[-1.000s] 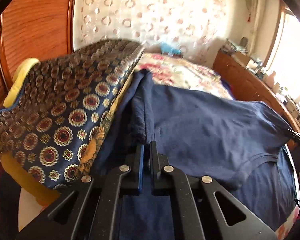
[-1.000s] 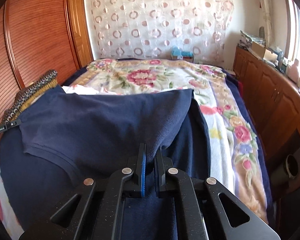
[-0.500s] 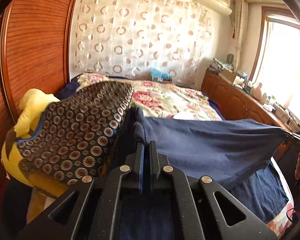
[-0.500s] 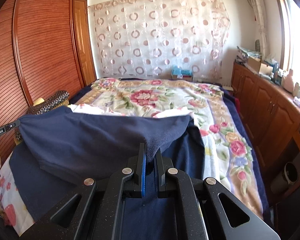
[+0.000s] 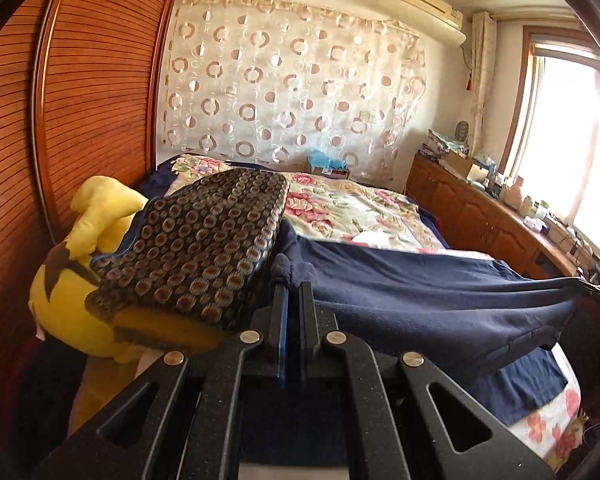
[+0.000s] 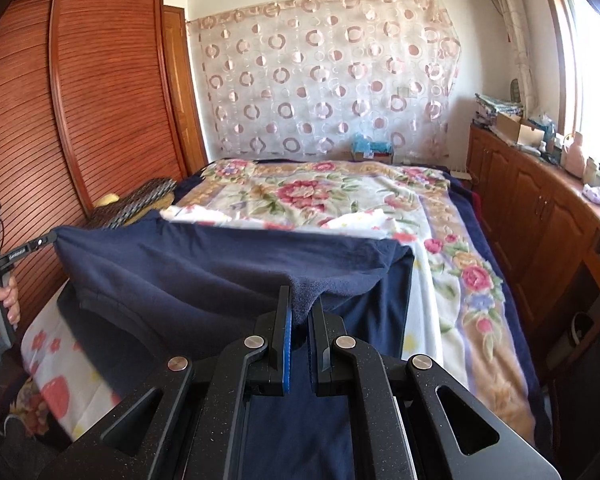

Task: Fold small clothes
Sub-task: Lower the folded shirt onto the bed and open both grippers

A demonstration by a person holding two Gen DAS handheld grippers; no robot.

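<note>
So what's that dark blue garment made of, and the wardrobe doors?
Navy garment: apparently soft knit cotton or fleece, matte, slightly fuzzy where the jaws pinch it, draping limply. Wardrobe doors: seemingly reddish-brown wood, or wood-look, with horizontal slats and a semi-gloss sheen.

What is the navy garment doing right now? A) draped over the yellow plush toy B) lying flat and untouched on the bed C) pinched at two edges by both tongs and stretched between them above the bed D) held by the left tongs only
C: the left tongs and the right tongs each pinch an edge of the navy garment, which spans between them above the floral bedspread.
</note>
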